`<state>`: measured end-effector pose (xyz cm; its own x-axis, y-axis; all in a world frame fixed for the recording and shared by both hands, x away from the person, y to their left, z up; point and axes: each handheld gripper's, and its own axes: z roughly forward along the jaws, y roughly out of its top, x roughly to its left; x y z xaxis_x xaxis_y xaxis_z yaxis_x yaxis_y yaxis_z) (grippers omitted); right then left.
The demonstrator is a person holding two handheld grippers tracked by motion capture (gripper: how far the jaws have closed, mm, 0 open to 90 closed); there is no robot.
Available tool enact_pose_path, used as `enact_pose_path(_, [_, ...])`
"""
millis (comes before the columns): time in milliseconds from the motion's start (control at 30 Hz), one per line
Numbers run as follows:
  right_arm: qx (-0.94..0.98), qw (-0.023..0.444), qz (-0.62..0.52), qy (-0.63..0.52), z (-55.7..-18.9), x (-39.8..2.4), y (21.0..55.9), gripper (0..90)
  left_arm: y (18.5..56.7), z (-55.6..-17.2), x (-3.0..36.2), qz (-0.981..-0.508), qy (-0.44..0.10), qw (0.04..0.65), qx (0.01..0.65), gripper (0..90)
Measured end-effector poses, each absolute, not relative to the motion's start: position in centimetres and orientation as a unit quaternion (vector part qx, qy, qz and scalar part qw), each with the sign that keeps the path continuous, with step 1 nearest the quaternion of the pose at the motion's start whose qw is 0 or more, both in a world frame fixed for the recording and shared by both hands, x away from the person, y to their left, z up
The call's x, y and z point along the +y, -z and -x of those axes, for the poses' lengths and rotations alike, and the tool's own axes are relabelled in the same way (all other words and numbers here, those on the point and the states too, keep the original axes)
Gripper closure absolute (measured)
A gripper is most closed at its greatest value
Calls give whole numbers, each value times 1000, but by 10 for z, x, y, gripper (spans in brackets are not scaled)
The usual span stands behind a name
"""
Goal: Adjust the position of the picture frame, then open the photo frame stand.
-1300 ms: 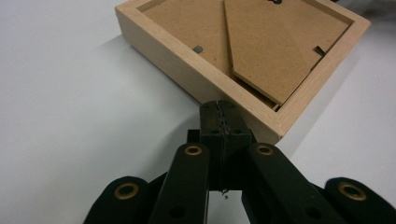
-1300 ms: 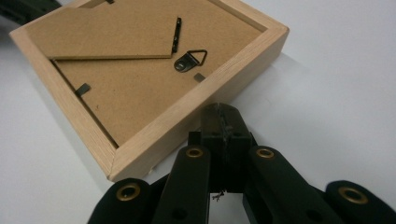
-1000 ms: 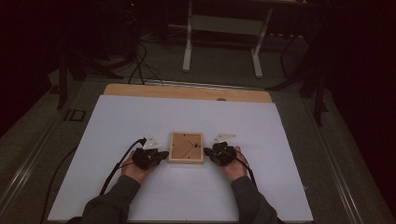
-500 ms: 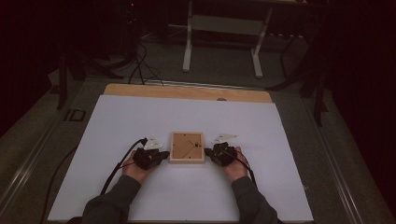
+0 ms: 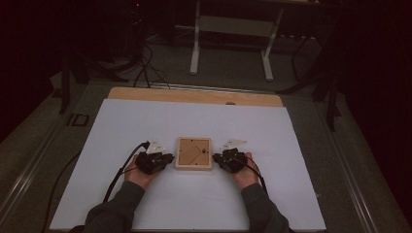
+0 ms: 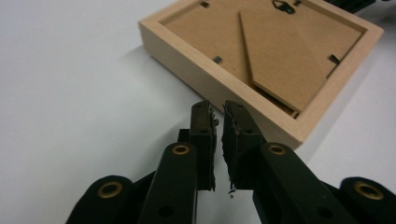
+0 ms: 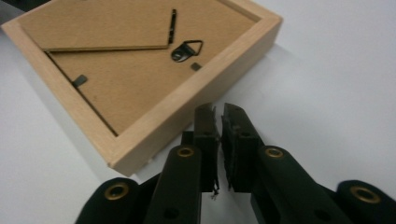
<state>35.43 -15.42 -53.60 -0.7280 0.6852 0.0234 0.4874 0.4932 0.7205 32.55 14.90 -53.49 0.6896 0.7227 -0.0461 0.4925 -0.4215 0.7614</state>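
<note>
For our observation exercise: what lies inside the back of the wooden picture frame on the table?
Inside the wooden picture frame sits a brown backing board with a fold-out stand flap, a metal hanger and small retaining clips. Whatever is beneath the board, facing the table, is covered.

White table cover [image 5: 145, 121]; wooden table edge [image 5: 145, 93]; floor cables [image 5: 143, 73] beyond

Picture frame [image 6: 261, 70] corner past top edge
</note>
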Motion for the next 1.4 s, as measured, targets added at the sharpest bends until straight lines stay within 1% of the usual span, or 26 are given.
enact_pose_path(33, [850,139,-347,-371,-355,-157,534,810,534,-326,151,-826,-148,397,371,800])
enact_pose_path(167, [845,148,-352,-375,-356,-162,530,780,534,-327,153,-823,-150,401,374,771])
enact_pose_path(200, [841,152,-355,-378,-356,-165,528,760,533,-327,153,-821,-150,403,375,748])
enact_pose_path(233, [841,152,-355,-378,-356,-165,528,760,533,-327,154,-820,-149,405,375,748])
enact_pose_path(267, [837,155,-358,-383,-356,-168,526,740,532,-327,154,-820,-150,406,375,725])
enact_pose_path(300, [837,155,-358,-383,-356,-168,526,740,531,-327,155,-819,-151,408,374,725])
enact_pose_path(500, [828,163,-362,-396,-356,-173,520,681,528,-325,157,-811,-151,422,375,642])
enact_pose_path(733, [822,166,-363,-407,-354,-176,517,654,525,-322,155,-806,-155,432,374,582])
enact_pose_path(867, [816,163,-363,-420,-351,-177,514,643,523,-319,150,-807,-140,436,373,544])
enact_pose_path(967, [816,165,-359,-422,-349,-176,514,640,519,-316,148,-804,-140,443,372,514])
enact_pose_path(1000, [816,164,-357,-423,-348,-175,514,643,518,-316,147,-801,-139,446,373,513])
enact_pose_path(1100, [818,158,-350,-429,-347,-174,513,686,512,-314,148,-799,-142,449,374,503])
enact_pose_path(1167, [819,158,-347,-429,-346,-173,513,686,512,-314,148,-799,-142,449,374,498])
enact_pose_path(1200, [819,158,-347,-429,-346,-173,513,710,509,-313,147,-802,-145,447,370,498])
enact_pose_path(1267, [824,155,-334,-430,-342,-168,514,808,505,-313,144,-805,-147,445,363,498])
enact_pose_path(1300, [825,155,-330,-431,-342,-167,514,830,504,-313,142,-809,-148,442,359,498])
enact_pose_path(1333, [825,155,-330,-431,-342,-167,514,830,504,-313,142,-809,-148,442,359,498])
enact_pose_path(1367, [827,156,-326,-431,-340,-165,514,866,502,-313,137,-817,-150,434,349,498])
enact_pose_path(1400, [828,156,-321,-431,-339,-164,514,880,502,-313,137,-817,-150,434,349,498])
